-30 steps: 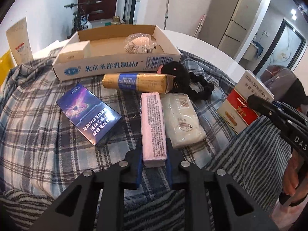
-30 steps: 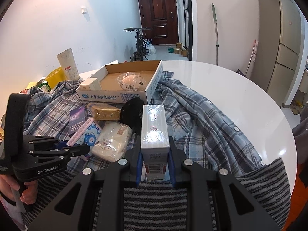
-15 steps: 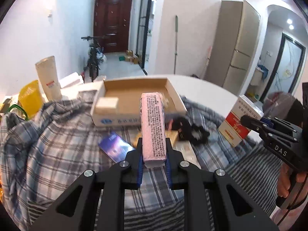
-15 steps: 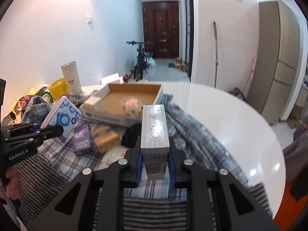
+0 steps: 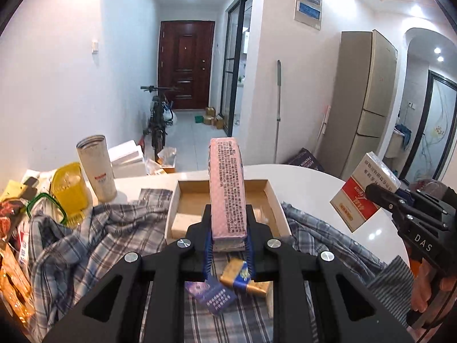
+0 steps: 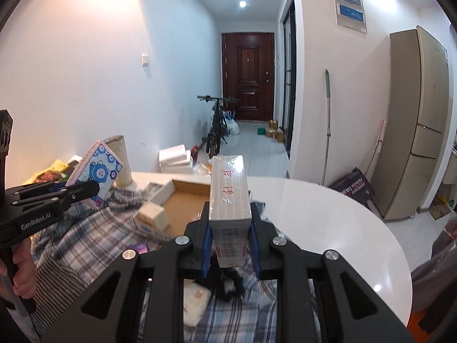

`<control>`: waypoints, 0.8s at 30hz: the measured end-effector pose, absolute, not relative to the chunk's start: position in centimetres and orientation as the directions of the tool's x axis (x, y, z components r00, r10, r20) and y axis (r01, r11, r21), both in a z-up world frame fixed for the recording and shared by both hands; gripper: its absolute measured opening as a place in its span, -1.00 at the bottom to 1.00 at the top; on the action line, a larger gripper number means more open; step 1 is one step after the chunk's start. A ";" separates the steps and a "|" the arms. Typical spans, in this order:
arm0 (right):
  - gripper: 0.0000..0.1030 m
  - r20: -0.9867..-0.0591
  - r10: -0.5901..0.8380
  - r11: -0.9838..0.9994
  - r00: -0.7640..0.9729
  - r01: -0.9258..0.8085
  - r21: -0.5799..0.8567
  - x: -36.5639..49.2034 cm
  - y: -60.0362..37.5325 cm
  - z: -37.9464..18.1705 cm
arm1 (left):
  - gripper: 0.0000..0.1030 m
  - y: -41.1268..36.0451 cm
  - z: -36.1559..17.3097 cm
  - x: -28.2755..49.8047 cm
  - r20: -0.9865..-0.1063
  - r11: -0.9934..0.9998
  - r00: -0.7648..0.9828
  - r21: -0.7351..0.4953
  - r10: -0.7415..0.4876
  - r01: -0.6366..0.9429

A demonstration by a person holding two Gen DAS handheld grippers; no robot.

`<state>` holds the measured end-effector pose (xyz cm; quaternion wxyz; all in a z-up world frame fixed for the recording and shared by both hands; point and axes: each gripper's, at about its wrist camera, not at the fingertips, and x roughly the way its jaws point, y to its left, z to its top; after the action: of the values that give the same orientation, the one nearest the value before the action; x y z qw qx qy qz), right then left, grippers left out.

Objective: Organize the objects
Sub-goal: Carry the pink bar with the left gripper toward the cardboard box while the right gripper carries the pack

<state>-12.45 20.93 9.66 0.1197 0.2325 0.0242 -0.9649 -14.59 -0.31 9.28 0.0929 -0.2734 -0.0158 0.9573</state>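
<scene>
A white round table (image 6: 328, 228), half draped in a plaid shirt (image 5: 100, 243), fills a hallway room. At 12 o'clock on it sits the open cardboard tray (image 5: 274, 197). The left gripper (image 5: 228, 245) is clamped on a pink packet (image 5: 227, 188), the right gripper (image 6: 230, 243) on a white-and-red carton (image 6: 228, 197); both are lifted clear and aimed at the tray. Carrying is the step in hand; next, lower each inside the walls before releasing. A second ago both items lay low on the cloth
</scene>
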 end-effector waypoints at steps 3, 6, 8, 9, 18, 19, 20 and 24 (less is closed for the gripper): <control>-0.59 -0.450 -0.225 -0.970 -0.864 0.241 0.023 -13.4 20.8 10.1 | -0.61 -0.3 9.0 -15.8 -0.539 -0.982 -0.822 -0.074 0.186 -0.173; -0.59 -0.464 -0.240 -0.968 -0.853 0.247 0.048 -15.1 20.6 9.8 | -0.61 -0.6 7.9 -18.5 -0.587 -0.982 -0.787 -0.104 0.189 -0.158; -0.59 -0.479 -0.240 -0.969 -0.845 0.242 0.058 -16.5 20.4 9.5 | -0.61 -0.3 6.7 -20.6 -0.632 -0.975 -0.742 -0.134 0.222 -0.178; -0.59 -0.487 -0.235 -0.970 -0.841 0.235 0.062 -17.3 20.4 9.3 | -0.61 -0.1 6.2 -21.4 -0.647 -0.974 -0.729 -0.135 0.225 -0.180; -0.59 -0.526 -0.232 -0.973 -0.818 0.189 0.134 -23.3 20.5 8.3 | -0.61 1.8 1.5 -29.1 -0.740 -0.979 -0.644 -0.095 0.192 -0.183; -0.59 -0.527 -0.232 -0.973 -0.818 0.186 0.139 -24.0 20.6 8.5 | -0.61 1.9 1.2 -29.8 -0.742 -0.982 -0.649 -0.071 0.170 -0.177; -0.59 -0.526 -0.225 -0.974 -0.820 0.177 0.140 -24.7 20.6 8.6 | -0.61 2.1 1.0 -30.6 -0.743 -0.986 -0.655 -0.040 0.136 -0.160; -0.59 -0.532 -0.209 -0.977 -0.821 0.150 0.153 -27.3 20.4 8.3 | -0.61 1.2 0.0 -33.6 -0.765 -0.982 -0.619 -0.108 0.180 -0.154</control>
<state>-27.34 20.38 8.32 0.0944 0.2842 -0.0520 -0.9527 -33.59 1.18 0.03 0.0928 -0.4267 -0.0157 0.8995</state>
